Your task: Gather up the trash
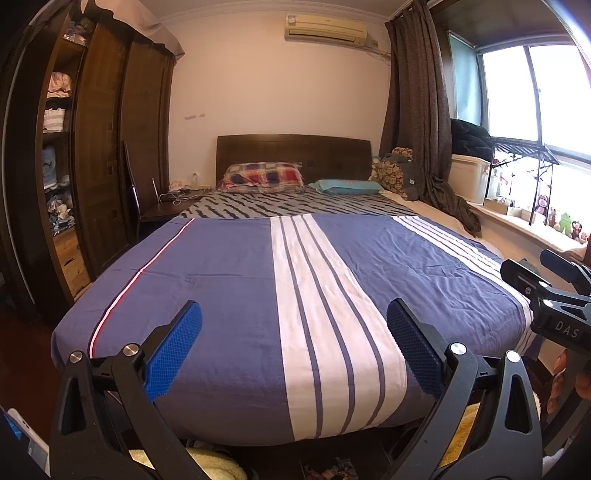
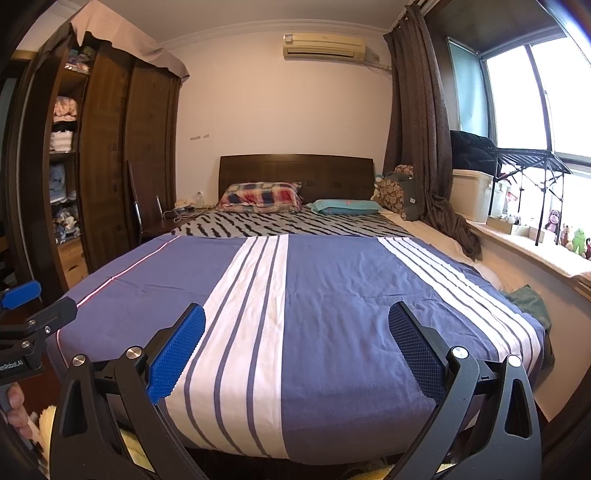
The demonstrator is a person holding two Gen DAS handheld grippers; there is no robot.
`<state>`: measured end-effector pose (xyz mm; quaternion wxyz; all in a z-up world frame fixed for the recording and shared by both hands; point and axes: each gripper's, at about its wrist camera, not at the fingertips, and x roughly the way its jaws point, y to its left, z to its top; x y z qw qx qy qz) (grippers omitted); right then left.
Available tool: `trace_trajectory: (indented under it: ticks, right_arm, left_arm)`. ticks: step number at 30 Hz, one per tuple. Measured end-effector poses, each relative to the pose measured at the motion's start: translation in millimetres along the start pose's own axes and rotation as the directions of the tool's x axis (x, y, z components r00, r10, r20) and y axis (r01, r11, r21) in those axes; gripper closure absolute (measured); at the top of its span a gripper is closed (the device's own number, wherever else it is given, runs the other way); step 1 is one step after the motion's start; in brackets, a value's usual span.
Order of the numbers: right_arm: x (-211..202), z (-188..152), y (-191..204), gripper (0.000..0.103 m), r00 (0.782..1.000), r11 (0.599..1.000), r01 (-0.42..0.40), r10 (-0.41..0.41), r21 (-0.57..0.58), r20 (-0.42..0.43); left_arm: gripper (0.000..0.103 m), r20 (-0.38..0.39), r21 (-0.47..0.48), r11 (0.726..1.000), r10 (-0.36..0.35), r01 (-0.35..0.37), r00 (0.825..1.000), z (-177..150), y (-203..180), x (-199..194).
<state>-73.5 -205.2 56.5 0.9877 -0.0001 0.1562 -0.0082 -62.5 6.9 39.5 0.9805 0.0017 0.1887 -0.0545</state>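
No obvious trash shows on the bed point(image 1: 229, 295) in either view, so can't tell where it is; closest candidates are some printed scraps on the floor point(image 1: 328, 470) under the foot of the bed in the left view, too small to say what they are, and a green cloth point(image 2: 528, 299) bunched at the bed's right edge in the right view; the left gripper point(image 1: 293, 350) hangs over the foot of the bed with its jaws spread wide and nothing between them; same story for the right gripper point(image 2: 295, 352), jaws wide apart, holding nothing; each one pokes into the edge of the other's view, so they're side by side; the blue cover has white stripes, then a zebra-print sheet point(image 1: 280, 206) further up, with a plaid pillow point(image 1: 262, 178) and a teal pillow point(image 1: 347, 186) by the headboard point(image 1: 295, 151); wardrobe point(image 1: 110, 147) with an open shelf of clothes on the left, curtain point(image 1: 417, 110) and window point(image 1: 524, 85) on the right, plush toys point(image 2: 578, 238) on the sill, AC unit point(image 1: 325, 30) up on the wall.
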Motion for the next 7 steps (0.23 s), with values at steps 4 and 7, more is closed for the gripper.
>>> trace_trajectory:
  ticks: [4, 7]
  right_arm:
    - [0.4, 0.4, 0.5, 0.003, 1.000, 1.000, 0.000, 0.000, -0.005, 0.000]
    - [1.0, 0.5, 1.0, 0.003, 1.000, 1.000, 0.002, -0.002, -0.004, 0.000]
  left_arm:
    - [0.008, -0.011, 0.003, 1.000, -0.016, 0.016, 1.000, 3.3, -0.1, 2.9]
    - [0.008, -0.011, 0.005, 1.000, -0.022, 0.022, 1.000, 2.7, -0.7, 3.6]
